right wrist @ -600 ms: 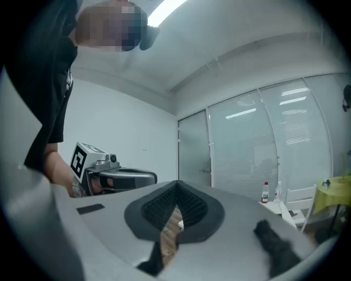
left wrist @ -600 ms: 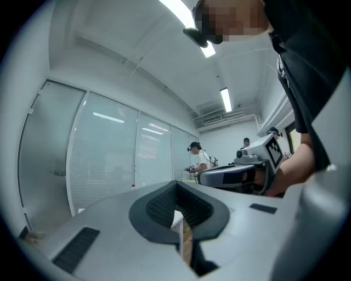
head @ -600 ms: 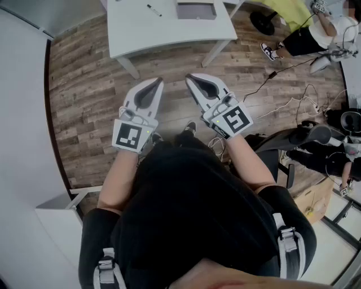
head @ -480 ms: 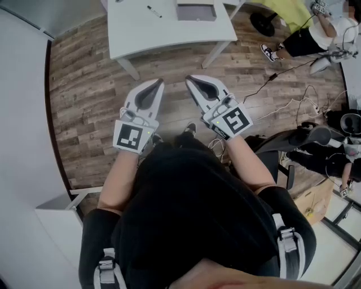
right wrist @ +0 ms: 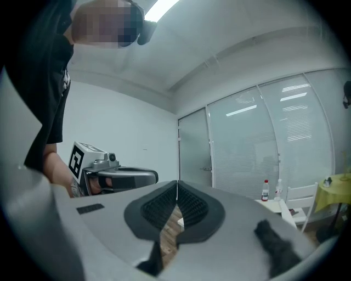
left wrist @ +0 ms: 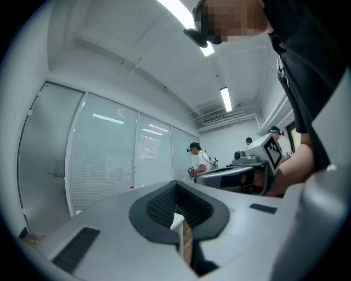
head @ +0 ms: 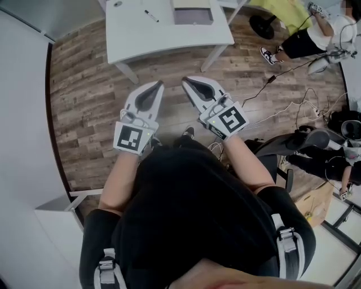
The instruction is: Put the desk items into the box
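Left gripper (head: 159,84) and right gripper (head: 184,80) both have the jaws pressed together with nothing between them. They hover side by side above the wooden floor (head: 84,96), probably because the person is not yet at the white table (head: 169,39), where the box (head: 193,12) and a marker (head: 151,15) lie.

The white table (head: 169,34) stands at the far side on the wooden floor (head: 90,96). A black marker (head: 151,15) and a grey box (head: 193,12) lie on it.
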A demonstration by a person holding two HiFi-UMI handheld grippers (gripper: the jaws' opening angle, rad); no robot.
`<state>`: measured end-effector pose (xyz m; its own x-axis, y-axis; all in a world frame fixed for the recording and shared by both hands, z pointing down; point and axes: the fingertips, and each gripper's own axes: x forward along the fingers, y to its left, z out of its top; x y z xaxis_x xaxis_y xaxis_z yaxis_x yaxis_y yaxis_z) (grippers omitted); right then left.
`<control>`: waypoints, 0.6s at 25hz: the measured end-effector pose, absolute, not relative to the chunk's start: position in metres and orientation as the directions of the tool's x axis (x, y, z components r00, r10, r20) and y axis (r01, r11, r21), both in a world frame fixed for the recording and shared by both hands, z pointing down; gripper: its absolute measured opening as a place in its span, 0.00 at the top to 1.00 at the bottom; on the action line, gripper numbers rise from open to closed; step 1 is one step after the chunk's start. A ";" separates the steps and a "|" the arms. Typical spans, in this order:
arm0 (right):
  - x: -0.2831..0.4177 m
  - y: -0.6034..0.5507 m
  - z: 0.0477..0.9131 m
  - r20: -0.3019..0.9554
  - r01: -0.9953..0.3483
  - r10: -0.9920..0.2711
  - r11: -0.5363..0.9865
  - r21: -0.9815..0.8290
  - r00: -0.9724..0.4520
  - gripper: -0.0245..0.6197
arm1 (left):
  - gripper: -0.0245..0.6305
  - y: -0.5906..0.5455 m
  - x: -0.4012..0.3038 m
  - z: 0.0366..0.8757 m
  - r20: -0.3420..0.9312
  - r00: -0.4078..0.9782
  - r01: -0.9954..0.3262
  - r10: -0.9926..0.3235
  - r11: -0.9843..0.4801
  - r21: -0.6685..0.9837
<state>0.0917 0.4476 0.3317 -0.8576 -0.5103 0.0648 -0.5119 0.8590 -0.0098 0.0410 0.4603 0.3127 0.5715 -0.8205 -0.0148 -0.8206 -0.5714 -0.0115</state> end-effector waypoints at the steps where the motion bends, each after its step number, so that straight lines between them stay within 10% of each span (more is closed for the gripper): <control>1: 0.094 0.445 0.330 0.060 -0.511 -0.510 0.860 -0.008 -0.858 0.94 | 0.95 0.458 0.045 0.313 -0.011 0.573 -0.820 -0.820 -0.573 -0.014; 15: 0.141 0.412 0.319 0.026 -0.449 -0.449 0.894 0.009 -0.893 0.94 | 0.95 0.425 0.101 0.315 0.014 0.554 -0.831 -0.832 -0.554 -0.040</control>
<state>0.1407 0.4119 0.3188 -0.8933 -0.4487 0.0262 -0.4486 0.8937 0.0088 0.1008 0.4254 0.3154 0.5543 -0.8322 0.0140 -0.8313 -0.5543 -0.0402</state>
